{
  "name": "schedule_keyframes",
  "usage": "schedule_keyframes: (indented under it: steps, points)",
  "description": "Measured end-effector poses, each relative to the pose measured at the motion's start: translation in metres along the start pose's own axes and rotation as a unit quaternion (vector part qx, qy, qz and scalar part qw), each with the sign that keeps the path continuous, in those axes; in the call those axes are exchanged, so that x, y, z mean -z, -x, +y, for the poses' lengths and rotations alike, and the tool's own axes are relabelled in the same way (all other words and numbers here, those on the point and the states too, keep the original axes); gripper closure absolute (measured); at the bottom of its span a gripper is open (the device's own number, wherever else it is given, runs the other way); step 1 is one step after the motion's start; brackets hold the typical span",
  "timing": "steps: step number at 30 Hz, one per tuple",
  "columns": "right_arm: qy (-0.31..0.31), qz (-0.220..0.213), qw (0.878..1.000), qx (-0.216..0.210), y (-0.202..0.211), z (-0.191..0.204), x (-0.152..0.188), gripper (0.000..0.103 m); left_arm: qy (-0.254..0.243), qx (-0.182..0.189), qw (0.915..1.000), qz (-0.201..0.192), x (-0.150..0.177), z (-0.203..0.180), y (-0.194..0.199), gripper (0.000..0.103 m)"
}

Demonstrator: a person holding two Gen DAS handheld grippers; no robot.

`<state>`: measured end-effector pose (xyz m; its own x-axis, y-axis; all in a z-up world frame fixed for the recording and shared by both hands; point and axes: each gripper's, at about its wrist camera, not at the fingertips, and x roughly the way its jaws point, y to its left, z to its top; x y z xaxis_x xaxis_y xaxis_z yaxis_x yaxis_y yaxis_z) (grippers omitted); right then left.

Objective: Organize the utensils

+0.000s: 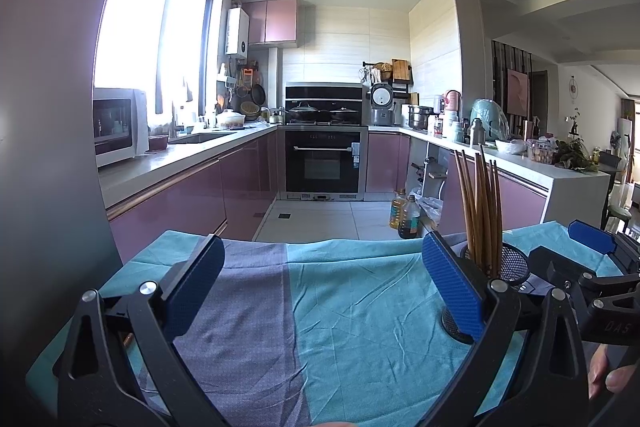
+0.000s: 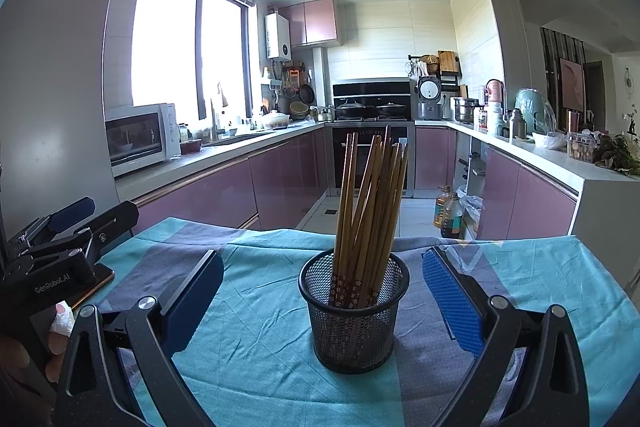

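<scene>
Reading "GenRobot.AI" on left hand-held gripper (image 2: 60,223), both spread wide, right hand-held gripper (image 2: 323,291) framing chopsticks (image 2: 370,203)

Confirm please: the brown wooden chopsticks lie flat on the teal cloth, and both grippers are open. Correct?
Not quite. The right wrist view shows the brown wooden chopsticks standing in a black mesh cup on the teal cloth. Both grippers, left and right, are open.

Microwave (image 2: 140,139) on counter, oil bottles (image 2: 448,213) (floor), oven (image 1: 323,163).
</scene>
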<state>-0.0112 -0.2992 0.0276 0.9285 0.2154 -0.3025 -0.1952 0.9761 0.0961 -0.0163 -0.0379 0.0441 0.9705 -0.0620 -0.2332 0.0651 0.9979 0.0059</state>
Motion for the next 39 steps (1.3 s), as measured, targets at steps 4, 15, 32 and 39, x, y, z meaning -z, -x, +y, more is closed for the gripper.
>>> schedule_keyframes:
  steps: [4,15,32,39]
  points:
    - [0.000,-0.002,1.000,0.000,0.0007,0.0001,-0.0004,0.007,-0.001,0.000,1.0000,0.000,0.0000,-0.0005,0.0001,0.006]
    - [-0.005,-0.004,1.000,0.002,-0.0007,-0.0006,-0.0002,0.007,-0.001,-0.001,1.0000,0.000,-0.0001,0.0002,-0.0004,0.006]
    - [-0.002,-0.013,1.000,0.019,0.0004,-0.0004,0.0012,0.007,0.002,-0.001,1.0000,0.006,0.0029,0.0047,-0.0008,0.006]
    - [-0.001,-0.017,1.000,0.026,0.0009,0.0004,0.0009,0.007,0.003,-0.002,1.0000,0.009,0.0050,0.0031,-0.0027,0.006]
